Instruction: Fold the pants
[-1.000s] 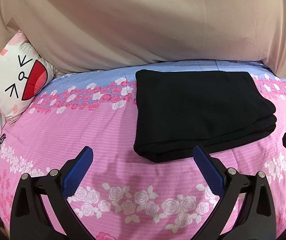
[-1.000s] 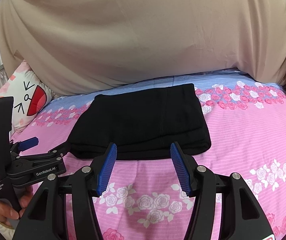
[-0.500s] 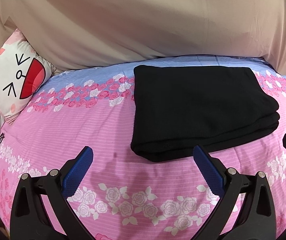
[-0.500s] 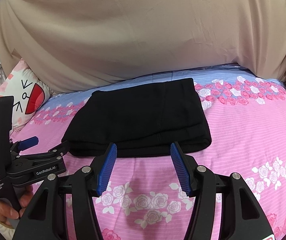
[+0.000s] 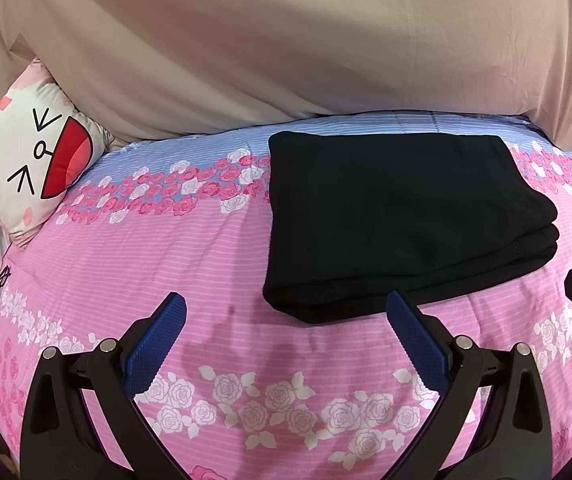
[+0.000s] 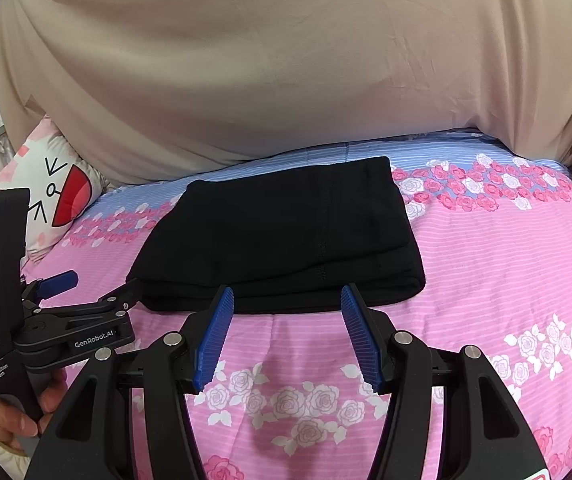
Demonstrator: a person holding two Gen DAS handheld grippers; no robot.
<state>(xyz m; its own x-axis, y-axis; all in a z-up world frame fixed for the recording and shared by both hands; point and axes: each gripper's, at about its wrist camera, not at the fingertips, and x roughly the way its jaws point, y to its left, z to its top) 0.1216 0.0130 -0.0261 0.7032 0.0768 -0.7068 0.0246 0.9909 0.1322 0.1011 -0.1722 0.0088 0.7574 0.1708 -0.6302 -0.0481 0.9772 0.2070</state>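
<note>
On bedspread (image 5: 189, 264), folded pants (image 5: 398, 216) crosswise.

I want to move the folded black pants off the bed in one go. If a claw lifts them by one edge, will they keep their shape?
Probably not. The black pants are soft knit stacked in loose layers, so they would likely droop and unfold. Their thick folded edge suggests some weight, and the fuzzy cloth should hardly slip.

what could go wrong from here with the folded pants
The black pants lie folded in loose layers on a soft pink bedspread. Both the left hand-held gripper and the right hand-held gripper are open and close by; a nudge at the near edge might spread the layers.
</note>
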